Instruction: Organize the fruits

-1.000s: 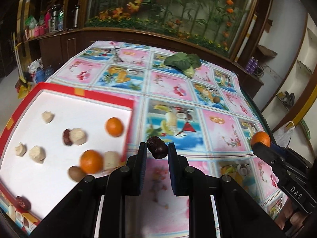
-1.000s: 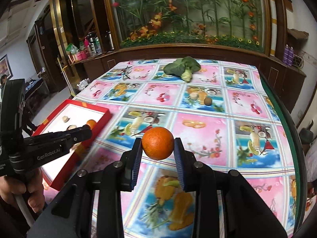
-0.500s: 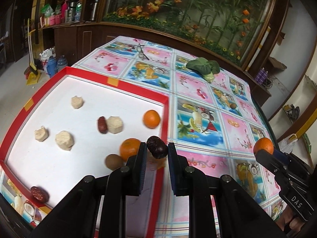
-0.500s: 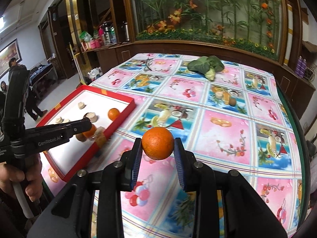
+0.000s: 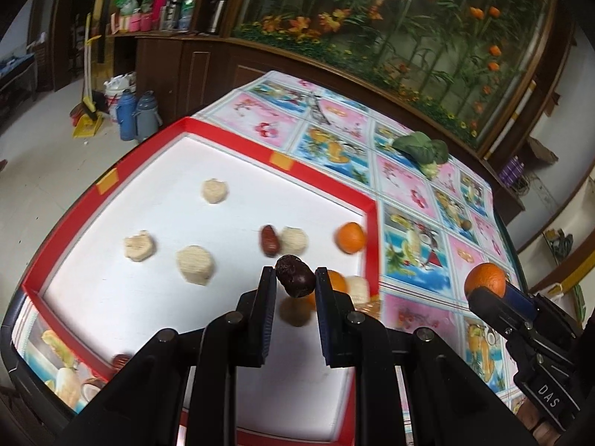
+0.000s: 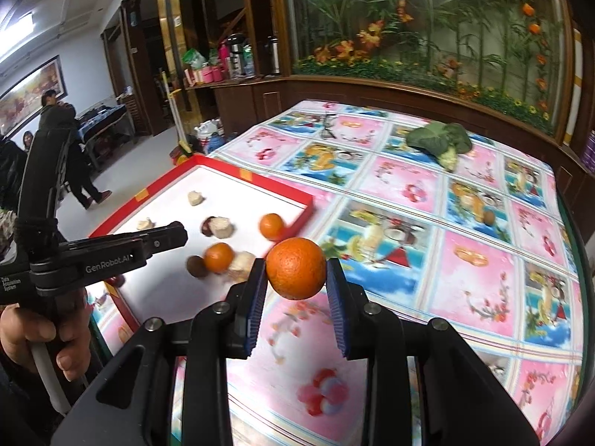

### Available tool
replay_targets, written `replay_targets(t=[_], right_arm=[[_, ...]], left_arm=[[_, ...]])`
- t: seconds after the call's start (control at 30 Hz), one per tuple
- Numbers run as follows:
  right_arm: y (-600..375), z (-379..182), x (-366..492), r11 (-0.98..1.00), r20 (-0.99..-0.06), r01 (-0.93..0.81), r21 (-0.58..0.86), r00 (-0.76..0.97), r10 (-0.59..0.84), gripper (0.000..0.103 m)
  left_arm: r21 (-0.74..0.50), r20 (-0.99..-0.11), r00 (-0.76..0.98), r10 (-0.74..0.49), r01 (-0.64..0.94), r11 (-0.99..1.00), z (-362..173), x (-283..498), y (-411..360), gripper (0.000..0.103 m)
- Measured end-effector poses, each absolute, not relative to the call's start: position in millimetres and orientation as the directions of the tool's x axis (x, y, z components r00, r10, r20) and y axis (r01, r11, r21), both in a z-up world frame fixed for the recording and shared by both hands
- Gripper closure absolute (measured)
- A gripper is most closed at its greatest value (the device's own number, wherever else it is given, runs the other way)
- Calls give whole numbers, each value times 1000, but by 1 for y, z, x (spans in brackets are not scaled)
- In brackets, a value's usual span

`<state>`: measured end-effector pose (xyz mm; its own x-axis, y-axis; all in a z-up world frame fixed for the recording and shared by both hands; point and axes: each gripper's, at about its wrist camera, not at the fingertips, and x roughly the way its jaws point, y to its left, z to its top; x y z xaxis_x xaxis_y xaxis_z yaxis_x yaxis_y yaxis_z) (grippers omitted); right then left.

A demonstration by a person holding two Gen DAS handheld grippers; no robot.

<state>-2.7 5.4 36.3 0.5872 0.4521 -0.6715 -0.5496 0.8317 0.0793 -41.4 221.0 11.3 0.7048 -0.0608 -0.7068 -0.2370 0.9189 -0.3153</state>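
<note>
Dark wrinkled red date (image 5: 295,277): pinched between the left gripper (image 5: 295,282) pads, held above the white red-rimmed tray (image 5: 368,206). Round orange (image 6: 296,268): clamped in the right gripper (image 6: 296,275), over the fruit-print tablecloth (image 6: 476,260) just beside the tray's corner.

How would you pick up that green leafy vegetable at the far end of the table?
Probably by the pale, thick stalk end of the green leafy vegetable, which points toward the camera. It looks firmer than the floppy leaves behind it. Come from above, with the fingers on either side of the stalk, since it lies flat on the tablecloth.
</note>
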Motion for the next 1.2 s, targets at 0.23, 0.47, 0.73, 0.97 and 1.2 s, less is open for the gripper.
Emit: replay_targets(t=[0.23, 0.47, 0.73, 0.97, 1.2], right_arm=[[49, 29, 5, 789, -681, -608, 82, 544, 490, 69], [80, 22, 20, 767, -699, -637, 77, 514, 497, 69], [105, 13, 44, 757, -728, -651, 48, 497, 473, 69], [128, 2, 74, 752, -760, -658, 23, 477, 441, 69], [149, -12, 93, 746, -791, -666, 13, 449, 416, 69]], left_arm=[[-365, -711, 700, -74, -276, 889, 7, -41, 248, 84], [-391, -717, 694, -72, -315, 865, 2, -37, 268, 84], [-398, -734, 675, -77, -336, 854, -8, -34, 279, 84], [-391, -744, 664, -75, -342, 854, -12, -31, 284, 84], [-395, -744, 663, -82, -337, 855, -12, -31, 286, 84]])
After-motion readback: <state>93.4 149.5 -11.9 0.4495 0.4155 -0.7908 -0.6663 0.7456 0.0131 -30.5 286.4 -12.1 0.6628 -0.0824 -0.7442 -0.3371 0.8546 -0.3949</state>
